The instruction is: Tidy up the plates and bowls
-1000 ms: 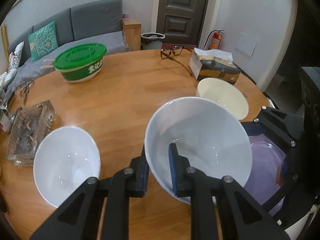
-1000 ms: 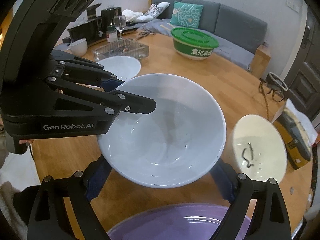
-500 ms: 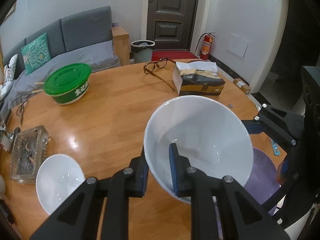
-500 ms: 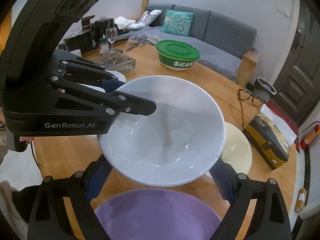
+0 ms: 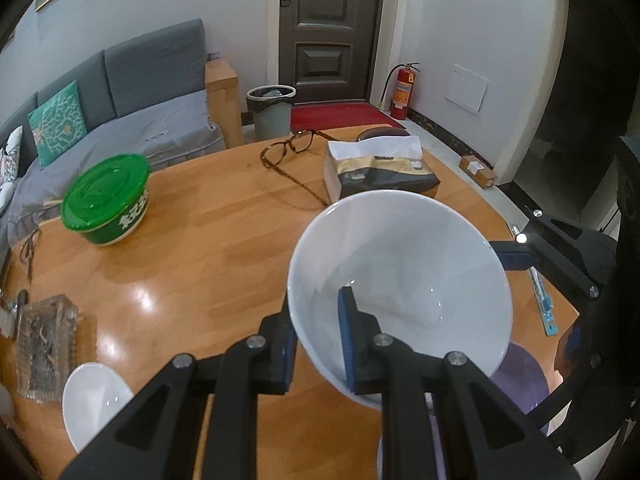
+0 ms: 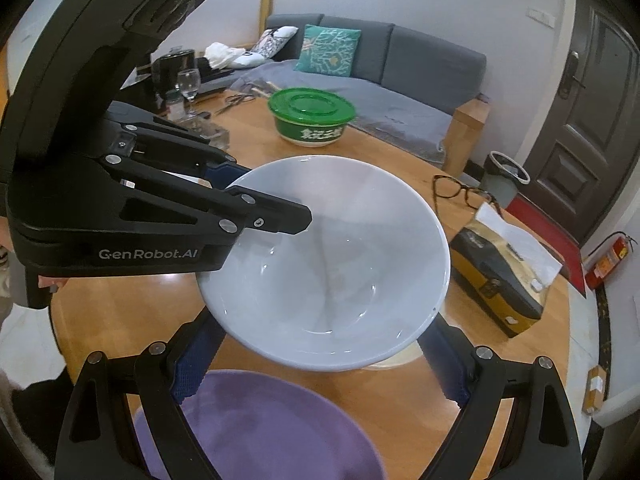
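- Looking across the round wooden worktop [image 5: 192, 248], I see far more of it than a second ago: the left view has risen, so the sofa, door and floor now fill the upper half.
- Next in size, the big white bowl [image 6: 332, 264] hangs in the air, well clear of the wood and higher than before; I judge the lift is done and the carry to a stack comes next.
- My left tongs [image 5: 316, 336] are nearly closed, pinching the bowl's near rim with one pad inside and one outside.
- My right tongs [image 6: 320, 364] are spread wide, with a pad on either side beneath the bowl; whether those pads press its wall or only flank it I cannot tell.
- Below it, the purple plate [image 6: 260, 428] sits at the near edge, cut off by the frame.
- A smaller white bowl [image 5: 94, 400] has slid to the lower left corner, half out of view.
- One cream bowl [image 6: 394, 360], plain a second ago, is now almost wholly hidden under the lifted bowl; only a sliver of rim shows, so I cannot judge how well they line up.
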### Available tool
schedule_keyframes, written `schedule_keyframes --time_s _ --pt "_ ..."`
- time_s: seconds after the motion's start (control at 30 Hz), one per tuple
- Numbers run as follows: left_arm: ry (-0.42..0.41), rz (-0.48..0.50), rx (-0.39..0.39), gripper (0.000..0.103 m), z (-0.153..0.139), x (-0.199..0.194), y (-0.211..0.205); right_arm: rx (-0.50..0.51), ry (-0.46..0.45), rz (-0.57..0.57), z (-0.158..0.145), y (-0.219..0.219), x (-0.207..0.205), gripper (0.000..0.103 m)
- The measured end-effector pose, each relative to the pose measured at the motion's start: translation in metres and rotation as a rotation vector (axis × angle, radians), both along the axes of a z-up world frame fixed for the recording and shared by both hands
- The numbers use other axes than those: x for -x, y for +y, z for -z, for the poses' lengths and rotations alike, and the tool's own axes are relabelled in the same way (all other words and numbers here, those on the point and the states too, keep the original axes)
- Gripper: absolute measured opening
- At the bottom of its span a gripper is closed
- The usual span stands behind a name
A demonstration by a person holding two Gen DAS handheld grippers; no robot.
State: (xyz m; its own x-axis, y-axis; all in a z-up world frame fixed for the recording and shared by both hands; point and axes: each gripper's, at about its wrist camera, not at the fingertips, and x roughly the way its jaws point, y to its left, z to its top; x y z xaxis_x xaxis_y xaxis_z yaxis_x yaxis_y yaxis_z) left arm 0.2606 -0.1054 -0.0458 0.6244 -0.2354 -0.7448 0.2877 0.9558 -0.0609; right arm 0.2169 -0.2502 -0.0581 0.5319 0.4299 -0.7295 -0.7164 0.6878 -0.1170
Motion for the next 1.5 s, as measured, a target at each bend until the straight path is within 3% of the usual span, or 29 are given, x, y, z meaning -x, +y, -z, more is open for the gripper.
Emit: schedule_keyframes --time_s 0.2,0.6,1.5 --pt "0.023 0.029 -0.023 0.016 0.004 -0.026 -0.019 0.041 -0.02 0.031 0.004 -0.012 -0.015 0.089" --pt "0.071 0.031 -0.06 0.016 0.032 -0.053 -0.029 0.049 0.033 0.072 0.031 -0.015 -0.045 0.089" --pt "0.109 0.011 -0.086 0.016 0.061 -0.064 -0.026 0.062 0.087 0.061 0.047 -0.01 -0.054 0.089"
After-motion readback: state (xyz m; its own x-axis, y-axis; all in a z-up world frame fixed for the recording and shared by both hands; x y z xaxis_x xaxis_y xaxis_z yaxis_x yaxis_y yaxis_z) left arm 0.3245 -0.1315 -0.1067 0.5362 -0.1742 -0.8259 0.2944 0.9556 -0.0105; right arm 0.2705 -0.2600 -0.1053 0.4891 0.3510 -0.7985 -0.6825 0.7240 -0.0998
